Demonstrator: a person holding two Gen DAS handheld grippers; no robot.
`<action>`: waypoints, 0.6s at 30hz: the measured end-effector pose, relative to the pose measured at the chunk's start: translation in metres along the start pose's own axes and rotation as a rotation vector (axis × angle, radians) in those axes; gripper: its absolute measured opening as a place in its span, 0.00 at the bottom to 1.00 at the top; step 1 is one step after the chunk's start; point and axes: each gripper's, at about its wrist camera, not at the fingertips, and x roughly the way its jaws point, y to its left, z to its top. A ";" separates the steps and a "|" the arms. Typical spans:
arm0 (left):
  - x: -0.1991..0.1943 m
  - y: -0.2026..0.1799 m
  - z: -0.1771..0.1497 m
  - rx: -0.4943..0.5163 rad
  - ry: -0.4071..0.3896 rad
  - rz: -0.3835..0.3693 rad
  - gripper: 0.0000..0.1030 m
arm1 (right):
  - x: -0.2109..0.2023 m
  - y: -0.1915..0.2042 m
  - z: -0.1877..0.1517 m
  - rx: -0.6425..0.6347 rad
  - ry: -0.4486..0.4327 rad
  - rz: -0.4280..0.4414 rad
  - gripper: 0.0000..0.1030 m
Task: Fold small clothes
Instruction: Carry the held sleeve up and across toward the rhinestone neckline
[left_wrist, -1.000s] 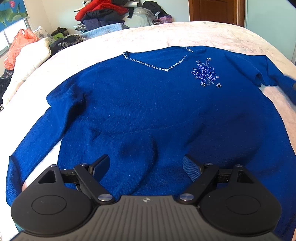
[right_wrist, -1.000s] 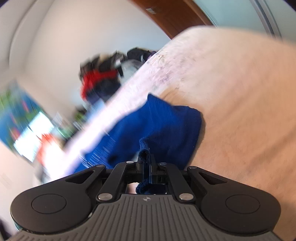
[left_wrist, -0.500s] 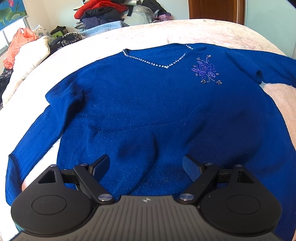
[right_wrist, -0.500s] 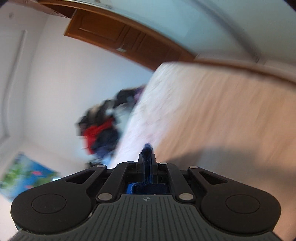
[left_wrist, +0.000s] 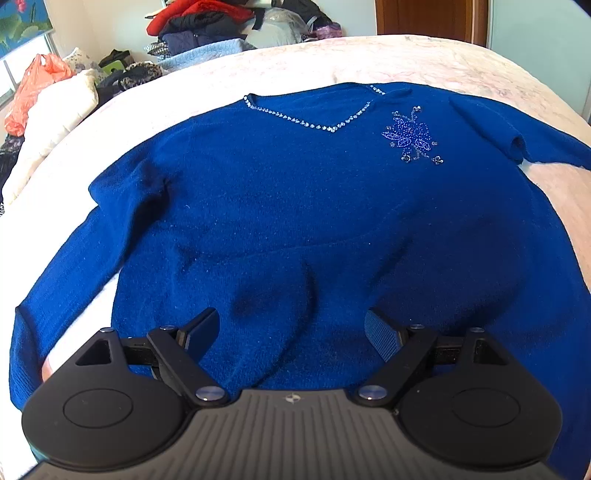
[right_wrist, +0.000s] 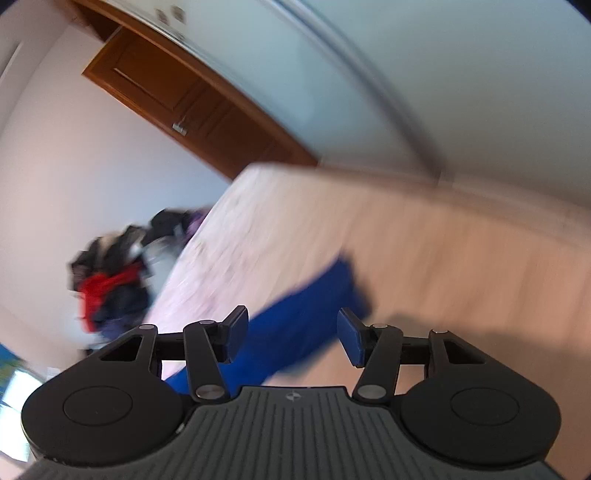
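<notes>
Sweater flat on bed, both grippers free.
Left gripper (left_wrist: 291, 328): jaws wide, empty, over the sweater (left_wrist: 314, 221) hem on the bed (left_wrist: 424, 59). Right gripper (right_wrist: 291, 334): jaws opening, sleeve (right_wrist: 314, 306) lying beyond them, unclamped.

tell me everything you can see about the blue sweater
The sweater is a deep blue knit, lying face up and spread flat on the bed, mildly wrinkled. Small beads trim its V-neck, and a beaded flower sits on the chest. Both long sleeves lie out to the sides. The right hand-held gripper is opening, one sleeve lying beyond its fingers.
</notes>
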 end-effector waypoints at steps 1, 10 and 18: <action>0.000 0.000 0.000 0.000 0.000 -0.001 0.84 | 0.009 -0.001 -0.007 0.031 0.035 0.004 0.53; 0.001 0.004 -0.001 -0.011 0.010 0.006 0.84 | 0.071 0.007 0.004 0.142 -0.213 -0.061 0.48; 0.001 0.008 -0.001 -0.017 0.012 0.004 0.84 | 0.106 -0.010 0.036 0.165 -0.198 -0.082 0.06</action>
